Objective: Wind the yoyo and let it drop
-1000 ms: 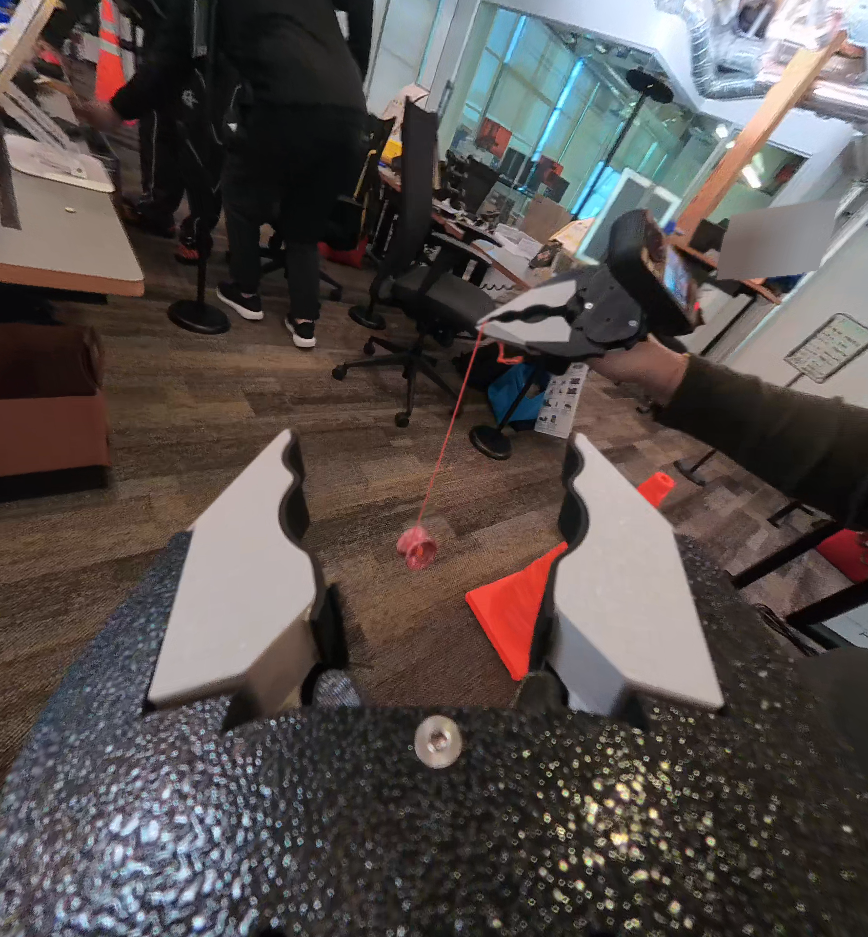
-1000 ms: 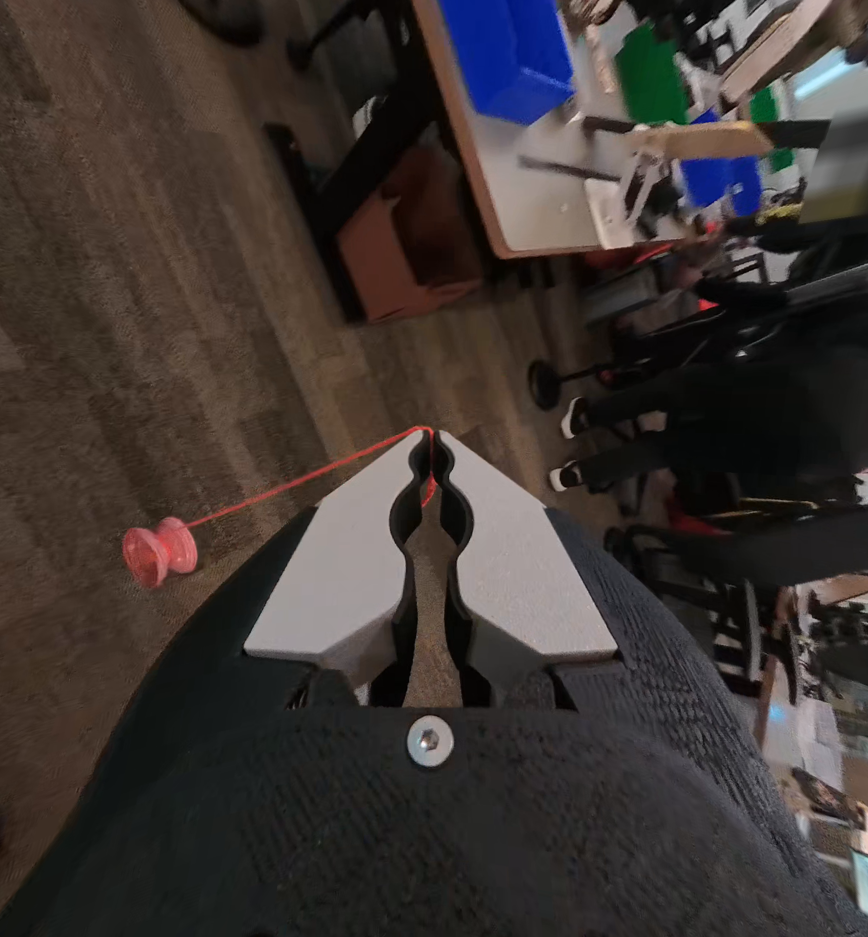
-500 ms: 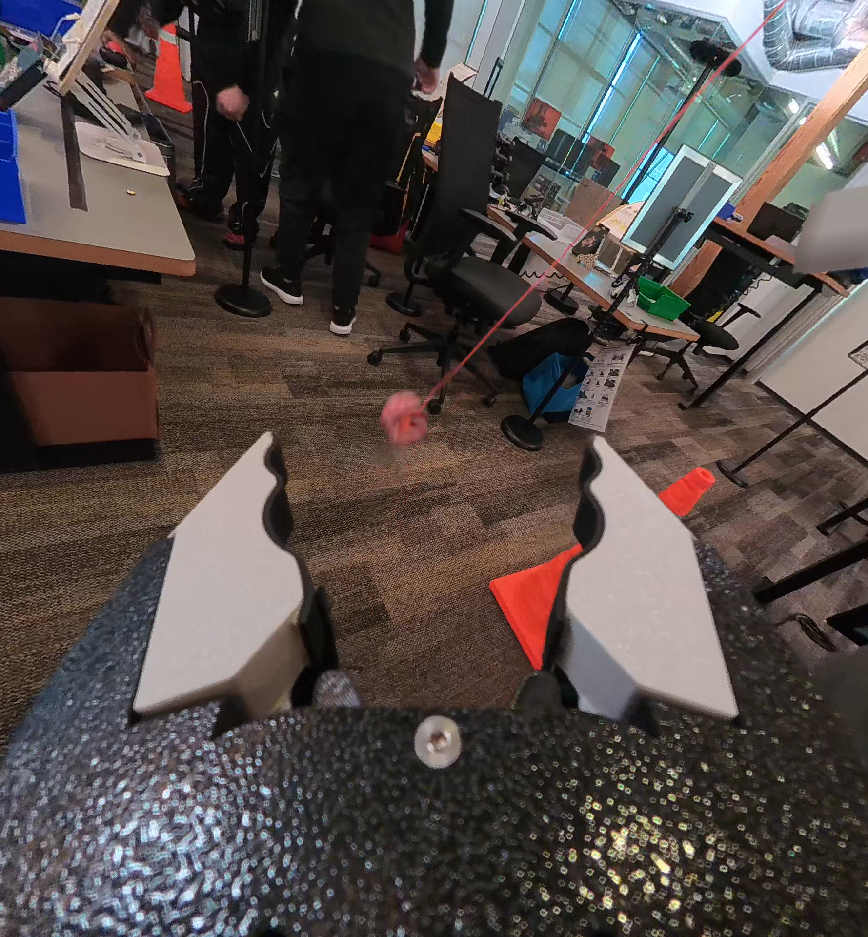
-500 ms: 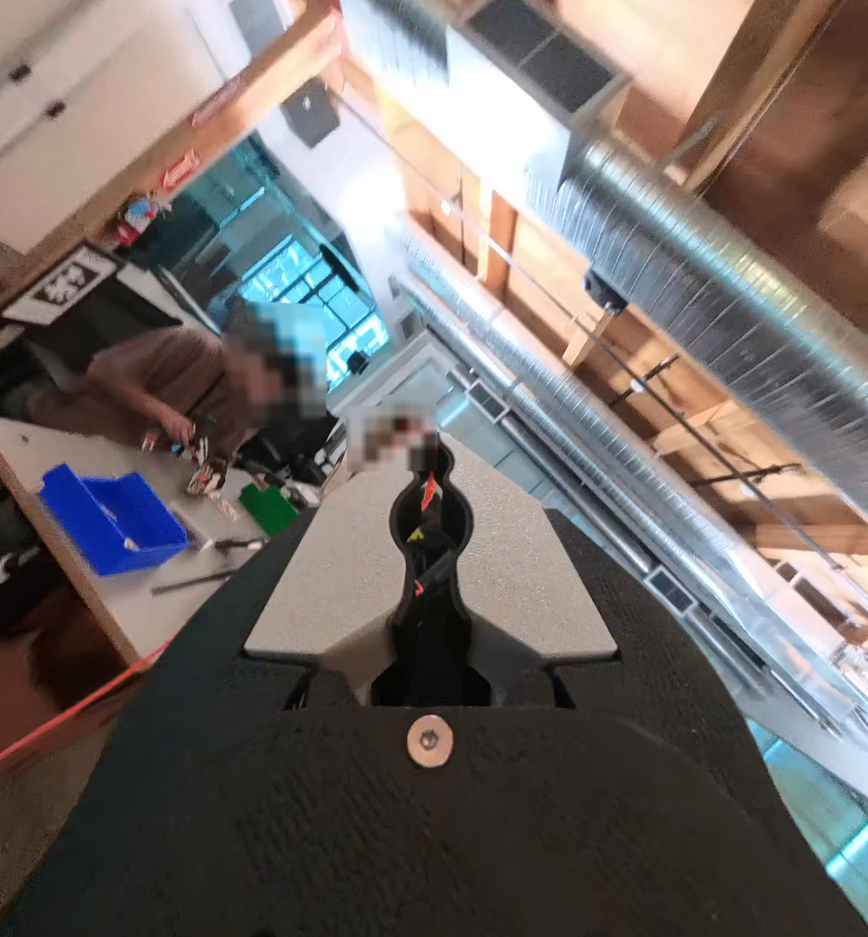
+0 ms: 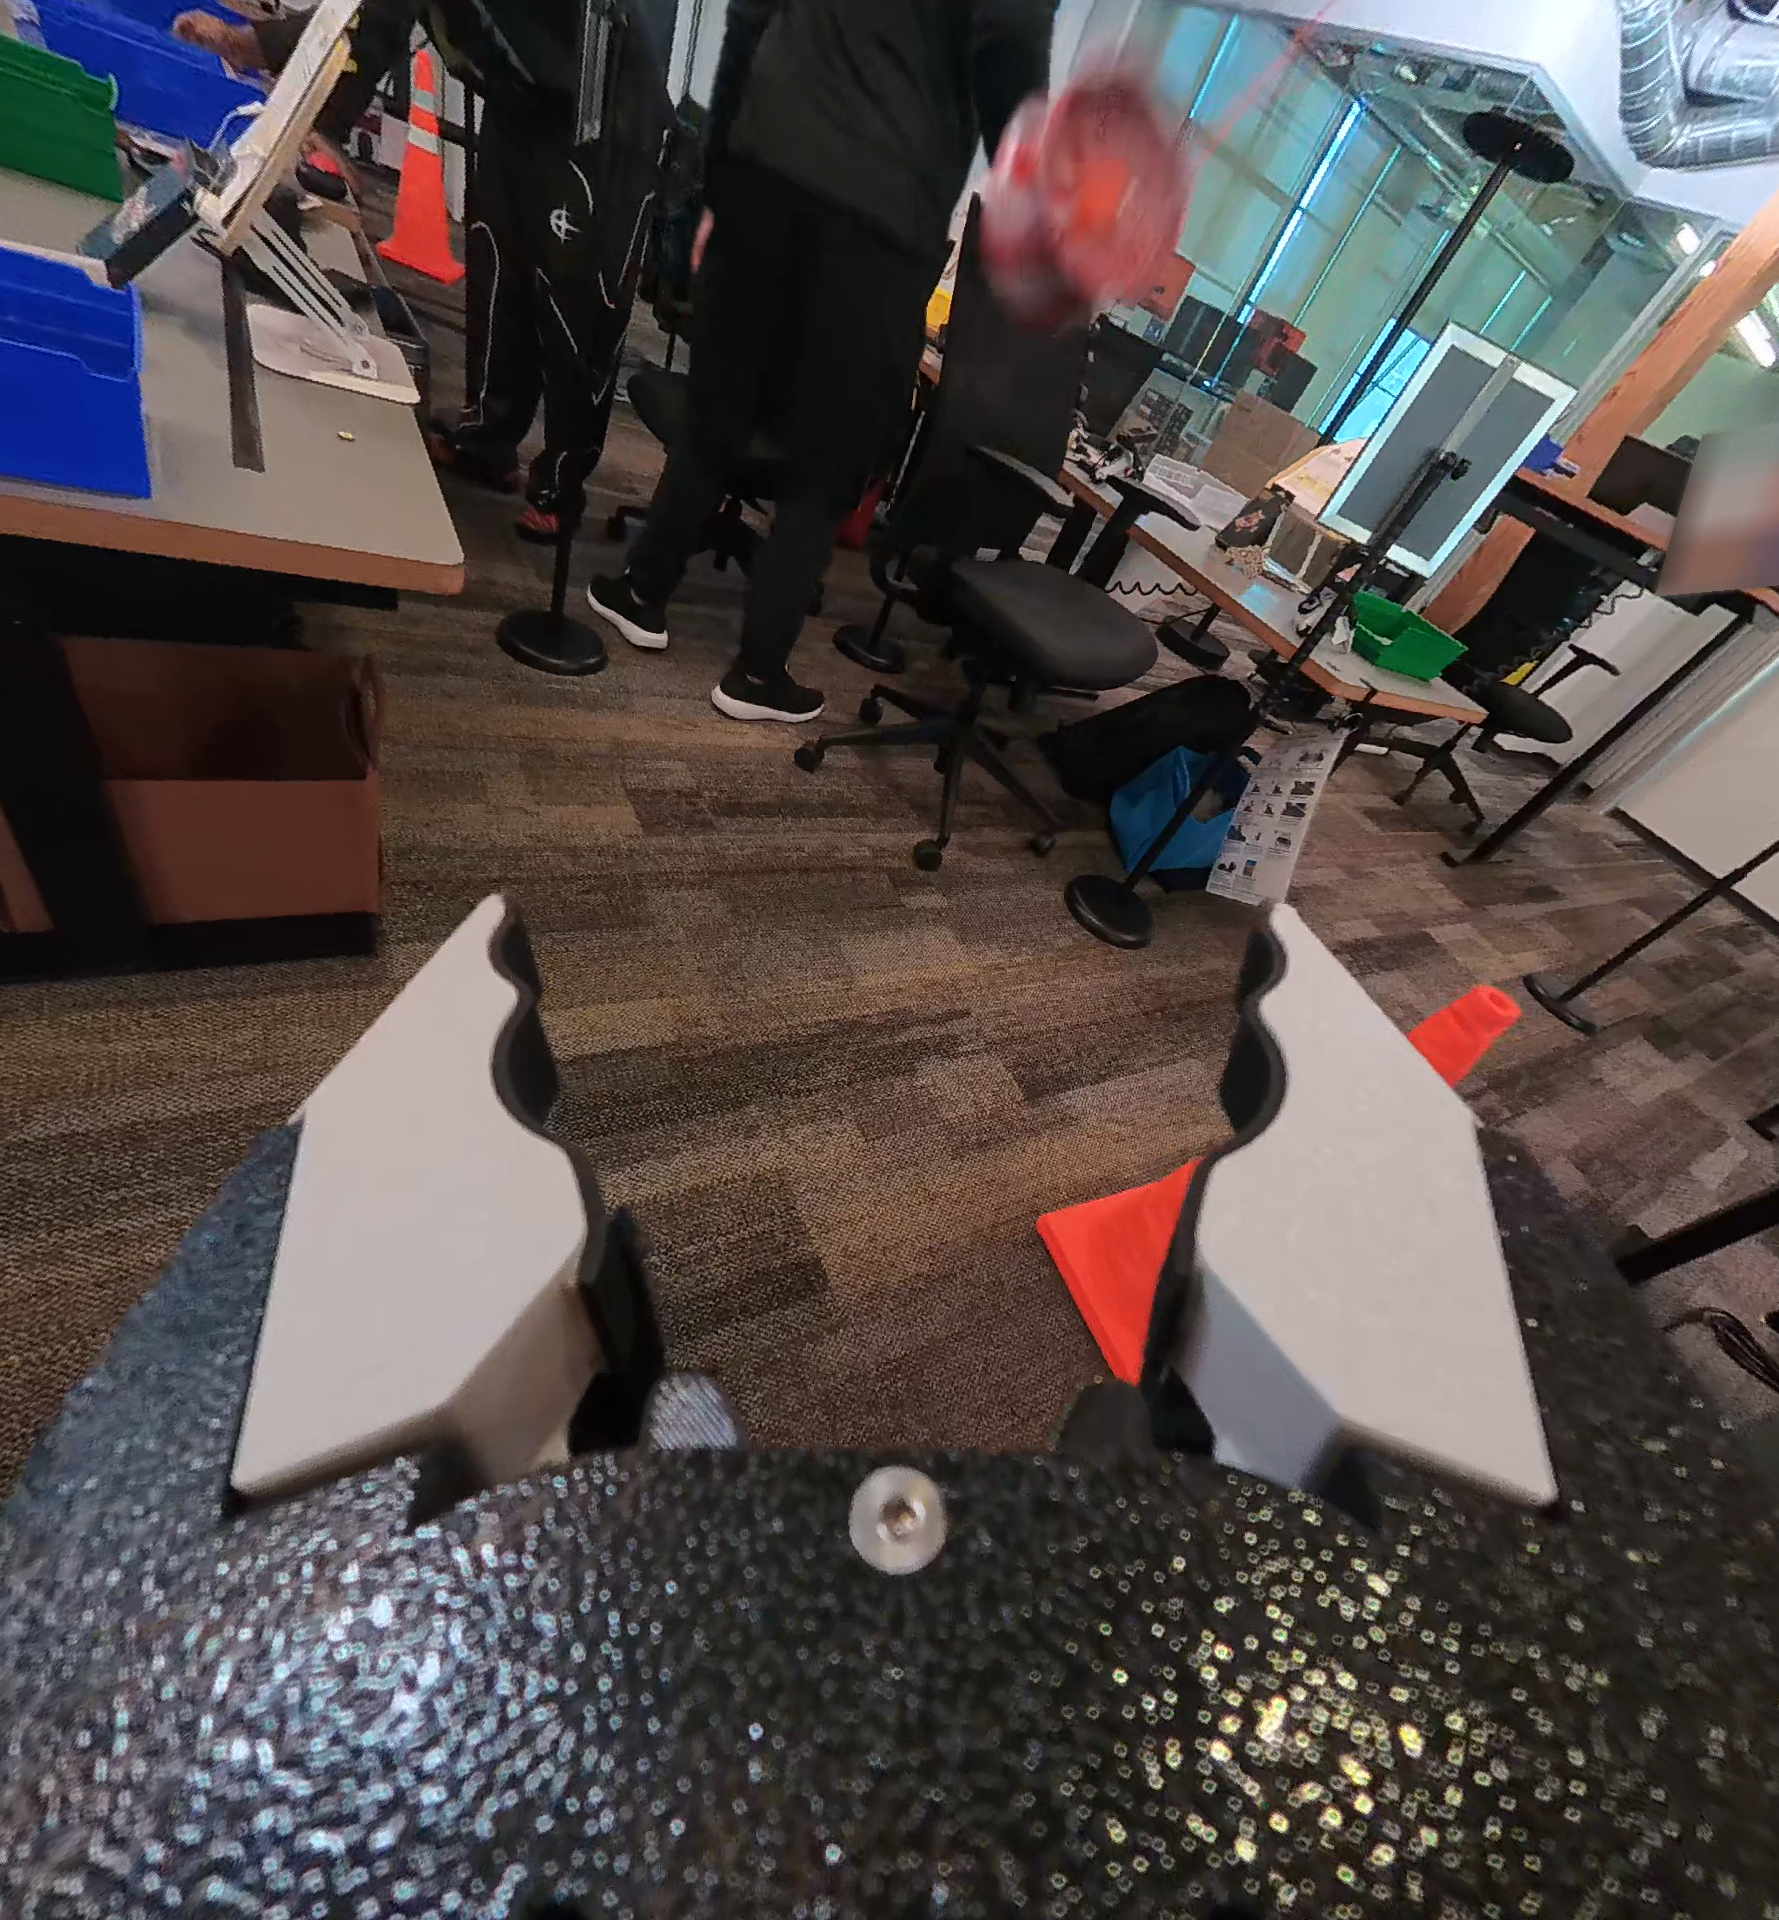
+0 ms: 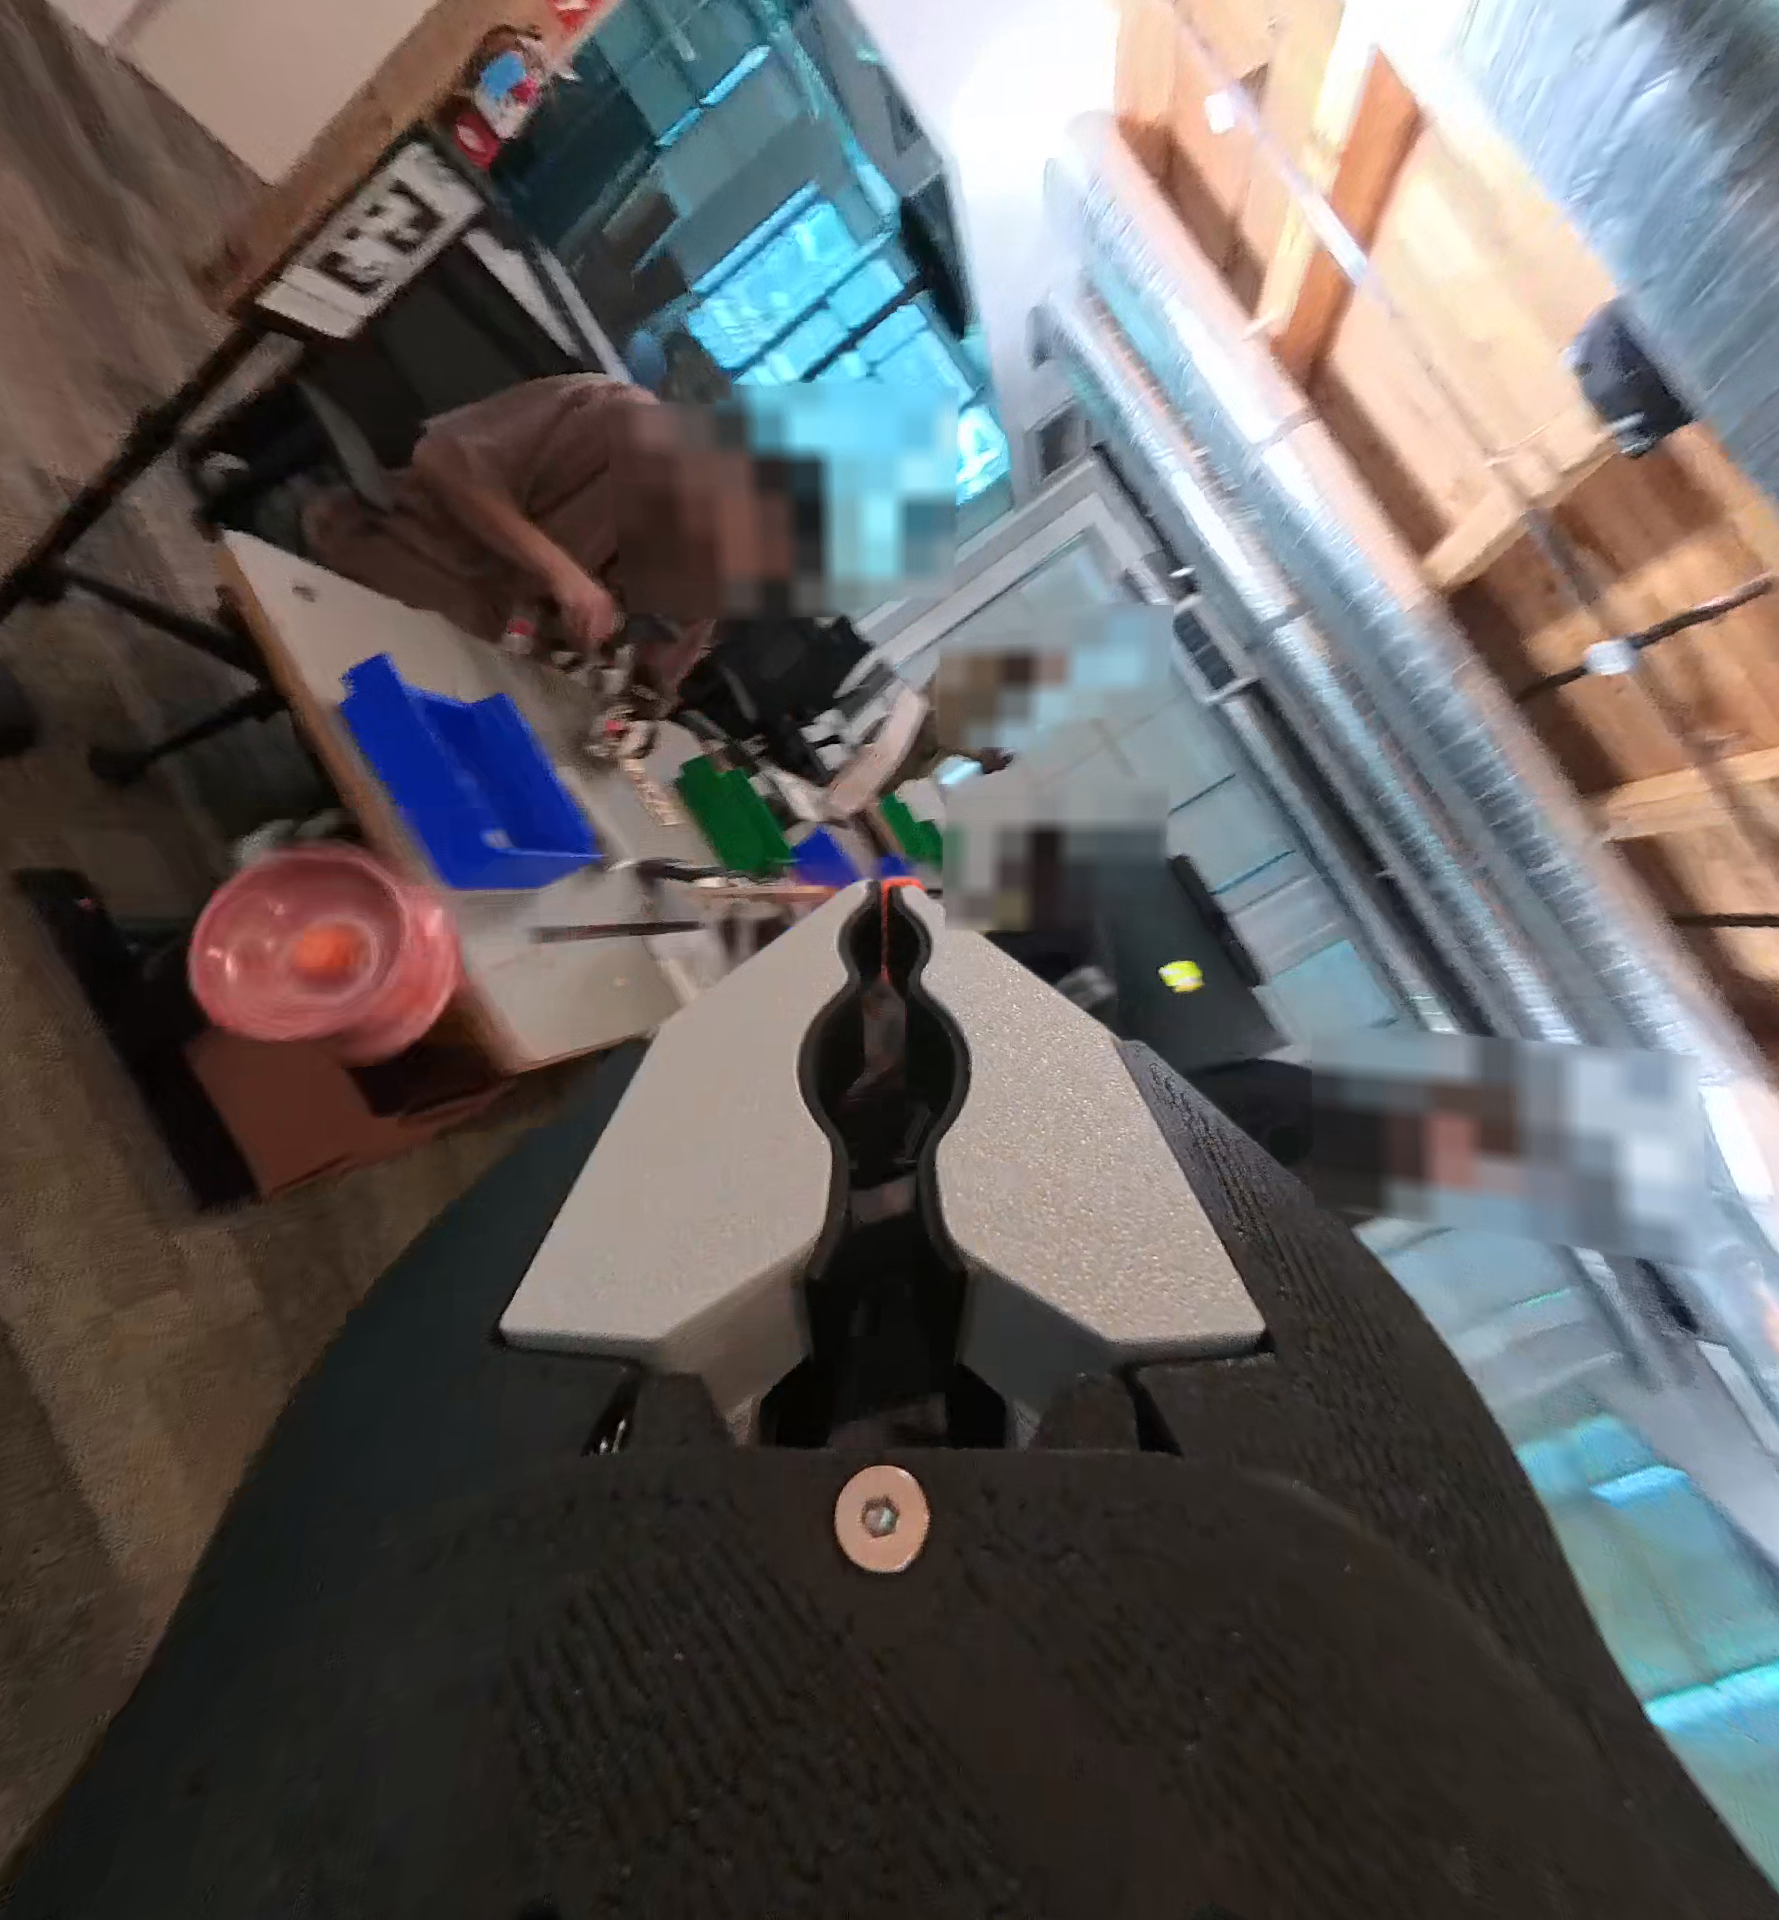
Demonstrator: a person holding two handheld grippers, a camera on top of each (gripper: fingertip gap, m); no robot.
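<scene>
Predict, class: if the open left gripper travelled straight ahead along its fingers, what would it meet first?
Probably the carpeted floor: nothing shows between the left gripper fingers before it. The yoyo hangs well above that line, and the office chair looks farther off, though depth is uncertain.

Bright daylight from glazed walls, wide-angle bending at edges, motion-smeared red yoyo (image 5: 1082, 197), right view streaked throughout.

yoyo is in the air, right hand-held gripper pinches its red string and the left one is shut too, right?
Not quite: the left hand-held gripper is open and empty, as the left wrist view shows. The yoyo is airborne, and the right hand-held gripper pinches the string.
</scene>
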